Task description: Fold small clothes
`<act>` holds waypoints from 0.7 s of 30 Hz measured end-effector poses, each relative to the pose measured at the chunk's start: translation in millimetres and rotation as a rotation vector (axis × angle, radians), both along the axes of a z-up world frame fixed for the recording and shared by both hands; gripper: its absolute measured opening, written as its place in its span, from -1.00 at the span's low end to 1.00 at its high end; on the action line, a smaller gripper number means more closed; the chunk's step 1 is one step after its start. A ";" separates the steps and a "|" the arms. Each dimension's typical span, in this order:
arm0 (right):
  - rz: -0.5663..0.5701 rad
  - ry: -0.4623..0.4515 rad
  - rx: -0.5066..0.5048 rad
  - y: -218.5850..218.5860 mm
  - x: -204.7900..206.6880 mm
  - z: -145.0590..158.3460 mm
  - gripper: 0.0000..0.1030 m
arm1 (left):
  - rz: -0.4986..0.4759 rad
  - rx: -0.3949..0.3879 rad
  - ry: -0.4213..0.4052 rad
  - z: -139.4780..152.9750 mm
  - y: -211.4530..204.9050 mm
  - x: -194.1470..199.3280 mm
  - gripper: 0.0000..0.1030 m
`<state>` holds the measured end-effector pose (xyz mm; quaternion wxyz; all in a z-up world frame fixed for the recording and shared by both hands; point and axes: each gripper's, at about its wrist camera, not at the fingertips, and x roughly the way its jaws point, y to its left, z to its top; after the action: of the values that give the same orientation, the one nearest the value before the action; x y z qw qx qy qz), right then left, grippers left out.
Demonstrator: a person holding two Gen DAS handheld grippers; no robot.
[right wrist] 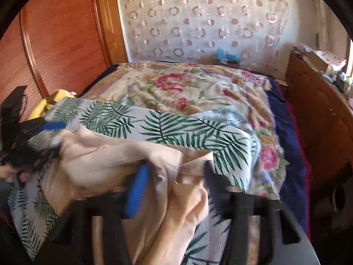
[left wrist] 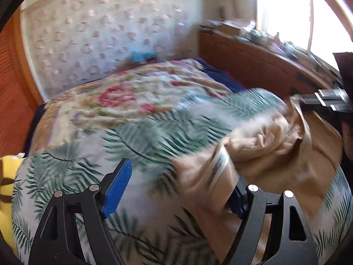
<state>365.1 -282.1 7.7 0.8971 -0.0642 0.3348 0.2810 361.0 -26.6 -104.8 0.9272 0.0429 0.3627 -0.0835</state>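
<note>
A beige garment (left wrist: pixel 271 145) lies crumpled on a palm-leaf sheet (left wrist: pixel 136 141) on the bed. In the left wrist view my left gripper (left wrist: pixel 176 190) is wide open; its left blue pad (left wrist: pixel 117 190) is bare and the cloth drapes over the right finger. The right gripper shows at far right (left wrist: pixel 324 101), at the garment's far edge. In the right wrist view the beige garment (right wrist: pixel 123 161) bunches between my right gripper's (right wrist: pixel 174 176) open fingers, draped over them. The left gripper (right wrist: pixel 35 137) sits at the garment's left edge.
A floral blanket (right wrist: pixel 176 84) covers the far bed. A wooden wardrobe (right wrist: pixel 57 37) stands left, a wooden headboard with clutter (left wrist: pixel 253 55) right. A yellow plush toy (left wrist: pixel 8 176) lies at the bed's left. A patterned curtain (right wrist: pixel 198 17) hangs behind.
</note>
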 end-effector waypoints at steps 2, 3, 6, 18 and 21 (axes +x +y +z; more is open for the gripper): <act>0.024 0.005 0.024 -8.5 2.1 -4.1 -0.93 | 0.049 -0.049 0.002 4.2 14.1 8.4 0.54; 0.013 -0.011 0.025 -12.2 2.5 -3.4 -0.94 | 0.053 -0.069 0.012 4.7 18.4 10.3 0.54; -0.127 -0.045 0.039 -29.3 6.1 -0.8 -0.95 | 0.048 -0.069 0.011 4.5 20.5 4.4 0.54; -0.196 -0.020 -0.084 -3.0 3.7 7.6 -0.95 | -0.034 -0.104 -0.129 46.4 9.2 -41.0 0.54; -0.205 -0.021 -0.056 -0.9 13.0 12.0 -0.95 | -0.051 -0.099 -0.159 53.6 7.0 -43.1 0.54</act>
<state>378.1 -282.9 19.6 0.9224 -0.0575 0.3381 0.1776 317.8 -19.6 -51.2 0.9516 0.0125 0.2823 -0.1212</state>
